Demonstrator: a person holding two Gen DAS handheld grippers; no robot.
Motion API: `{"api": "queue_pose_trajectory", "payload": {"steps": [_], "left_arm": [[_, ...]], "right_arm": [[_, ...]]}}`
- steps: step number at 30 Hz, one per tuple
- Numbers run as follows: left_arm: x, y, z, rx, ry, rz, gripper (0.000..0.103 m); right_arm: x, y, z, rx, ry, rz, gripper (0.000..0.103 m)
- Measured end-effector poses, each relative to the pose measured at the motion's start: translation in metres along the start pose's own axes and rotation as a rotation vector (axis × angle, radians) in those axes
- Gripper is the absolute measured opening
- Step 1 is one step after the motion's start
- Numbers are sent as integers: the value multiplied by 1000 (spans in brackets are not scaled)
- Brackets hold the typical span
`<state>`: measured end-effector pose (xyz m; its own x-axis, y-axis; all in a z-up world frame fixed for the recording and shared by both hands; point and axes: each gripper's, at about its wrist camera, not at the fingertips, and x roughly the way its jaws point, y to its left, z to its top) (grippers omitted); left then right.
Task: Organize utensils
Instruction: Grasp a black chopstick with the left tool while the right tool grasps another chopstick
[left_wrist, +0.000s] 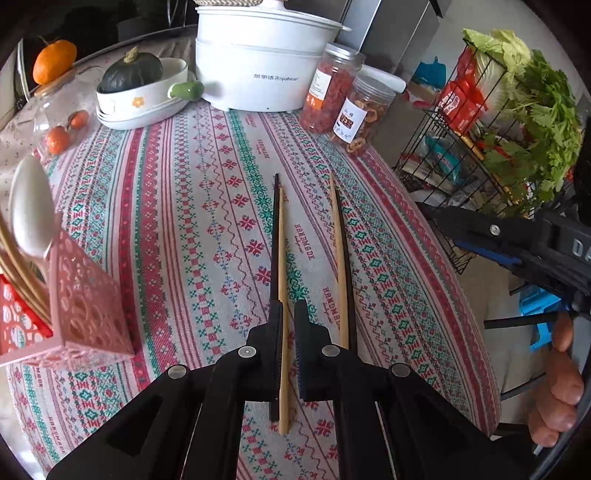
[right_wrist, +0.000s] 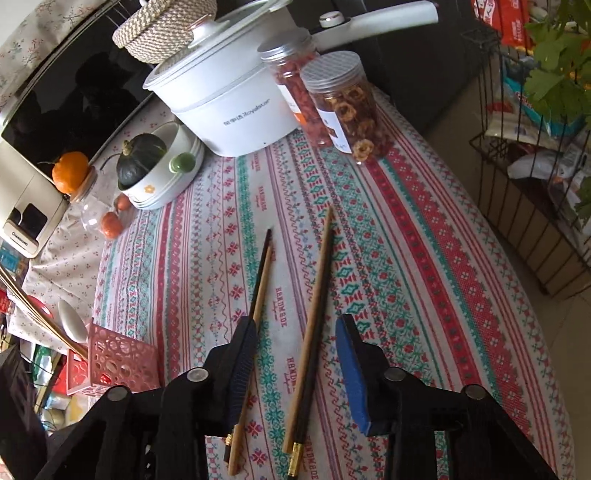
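Left gripper (left_wrist: 289, 347): jaws narrow, clamped on left chopstick pair (left_wrist: 277, 258). Right gripper (right_wrist: 295, 373): jaws parted, straddling right chopstick pair (right_wrist: 314, 317) without touching; that pair lies flat on the table (right_wrist: 424, 258). Beyond, left: pink utensil basket (right_wrist: 118, 362) with white spoon (right_wrist: 72, 321). Farthest: white pot (right_wrist: 229, 110).

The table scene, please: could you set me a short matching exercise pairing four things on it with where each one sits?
Things:
1. green squash
2. white spoon
3. orange
4. dried fruit rings

Places:
A. in the pink basket
B. in a clear jar with a lid
C. in the white dish
D. on top of a glass jar

Pairs: 1-C, 2-A, 3-D, 4-B
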<state>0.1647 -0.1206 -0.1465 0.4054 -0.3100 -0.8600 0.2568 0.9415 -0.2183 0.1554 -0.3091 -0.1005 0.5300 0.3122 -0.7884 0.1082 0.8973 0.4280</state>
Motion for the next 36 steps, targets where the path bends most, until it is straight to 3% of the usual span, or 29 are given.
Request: {"api": "queue_pose_trajectory", "payload": {"steps": [8, 13, 14, 15, 21, 26, 31, 36], "left_arm": [[66, 17, 30, -104, 122, -1, 6], [72, 16, 35, -81, 119, 11, 6], [75, 16, 37, -78, 135, 19, 11], [78, 15, 39, -71, 147, 25, 10], [87, -9, 46, 62, 155, 129, 6], [68, -6, 29, 46, 77, 74, 6], [-9, -4, 2, 55, -125, -64, 6], [-78, 8, -14, 42, -262, -131, 6]], "right_arm": [[2, -9, 3, 60, 19, 54, 36], [0, -5, 5, 51, 16, 68, 36], [0, -4, 5, 48, 16, 66, 36], [0, -4, 4, 46, 19, 61, 36], [10, -11, 4, 65, 45, 22, 36], [25, -28, 7, 100, 81, -31, 36], [45, -29, 12, 93, 123, -57, 33], [78, -24, 11, 29, 190, -133, 23]]}}
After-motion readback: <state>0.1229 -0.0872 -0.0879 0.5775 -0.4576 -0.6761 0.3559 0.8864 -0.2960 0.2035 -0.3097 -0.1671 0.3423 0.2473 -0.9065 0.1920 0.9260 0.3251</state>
